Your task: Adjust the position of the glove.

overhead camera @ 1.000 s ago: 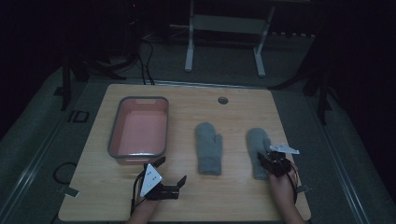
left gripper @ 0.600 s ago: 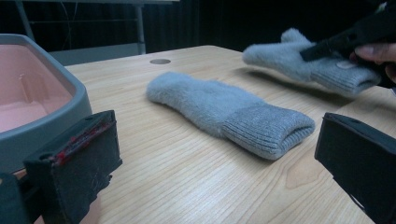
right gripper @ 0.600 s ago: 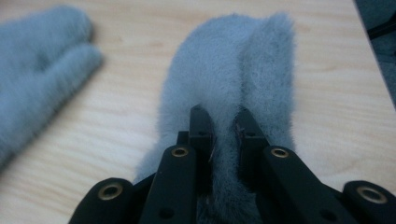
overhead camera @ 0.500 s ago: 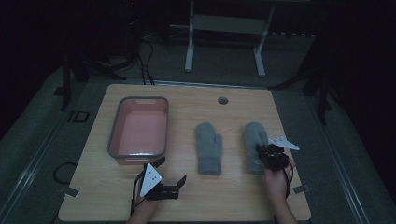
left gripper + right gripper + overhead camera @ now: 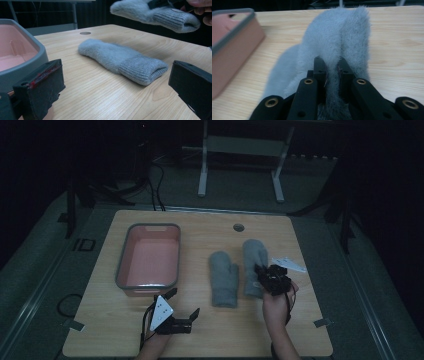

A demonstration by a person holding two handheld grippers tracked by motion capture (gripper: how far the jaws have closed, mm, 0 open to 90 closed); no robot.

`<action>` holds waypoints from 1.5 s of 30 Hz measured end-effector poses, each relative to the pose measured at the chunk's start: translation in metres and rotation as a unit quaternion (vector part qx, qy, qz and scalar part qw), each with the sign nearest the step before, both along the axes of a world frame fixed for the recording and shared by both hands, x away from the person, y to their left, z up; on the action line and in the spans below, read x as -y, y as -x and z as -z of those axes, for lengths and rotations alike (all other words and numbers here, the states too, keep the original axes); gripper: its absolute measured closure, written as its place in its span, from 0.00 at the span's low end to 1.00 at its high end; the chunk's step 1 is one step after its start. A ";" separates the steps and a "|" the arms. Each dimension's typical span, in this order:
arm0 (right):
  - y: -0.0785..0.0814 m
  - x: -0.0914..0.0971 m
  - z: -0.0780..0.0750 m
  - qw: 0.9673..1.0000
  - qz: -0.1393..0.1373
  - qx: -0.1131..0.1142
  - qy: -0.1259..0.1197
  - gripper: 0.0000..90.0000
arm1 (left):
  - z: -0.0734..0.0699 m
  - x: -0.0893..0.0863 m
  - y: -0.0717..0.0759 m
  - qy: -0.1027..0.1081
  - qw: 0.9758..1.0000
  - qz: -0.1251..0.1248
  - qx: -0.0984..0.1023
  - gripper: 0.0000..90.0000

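While right tongs (image 5: 331,68) pinch one mitten (image 5: 337,40), other mitten (image 5: 223,277) beside pink bin (image 5: 148,256).

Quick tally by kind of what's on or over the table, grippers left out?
Mittens: 2, one lying on the table, one held up by the right gripper
Bins: 1, pink with grey rim
Total: 3

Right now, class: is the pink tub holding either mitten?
No: the pink tub is bare inside; one mitten lies on the table, the other mitten hangs from the right gripper.
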State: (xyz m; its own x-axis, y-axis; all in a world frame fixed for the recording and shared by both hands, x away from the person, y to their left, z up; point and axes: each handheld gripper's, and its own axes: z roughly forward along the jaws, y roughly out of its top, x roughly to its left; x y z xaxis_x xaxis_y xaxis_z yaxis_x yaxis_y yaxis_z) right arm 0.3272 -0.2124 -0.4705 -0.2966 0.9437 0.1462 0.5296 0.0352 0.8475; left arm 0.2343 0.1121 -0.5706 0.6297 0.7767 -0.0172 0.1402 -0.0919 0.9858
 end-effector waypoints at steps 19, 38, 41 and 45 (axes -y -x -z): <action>-0.012 -0.078 0.029 0.998 -0.051 -0.039 -0.005 0.90 | 0.000 0.000 0.000 0.001 1.000 0.001 0.000 0.00; -0.025 -0.086 0.059 0.994 -0.061 -0.089 0.003 0.73 | 0.000 0.000 -0.001 0.002 1.000 0.002 -0.002 0.00; -0.024 -0.084 0.054 0.994 -0.068 -0.089 -0.009 0.63 | 0.000 0.000 -0.001 0.002 1.000 0.002 -0.002 0.00; -0.021 -0.083 0.044 0.994 -0.076 -0.077 -0.006 0.50 | 0.000 0.000 -0.001 0.002 1.000 0.002 -0.002 0.00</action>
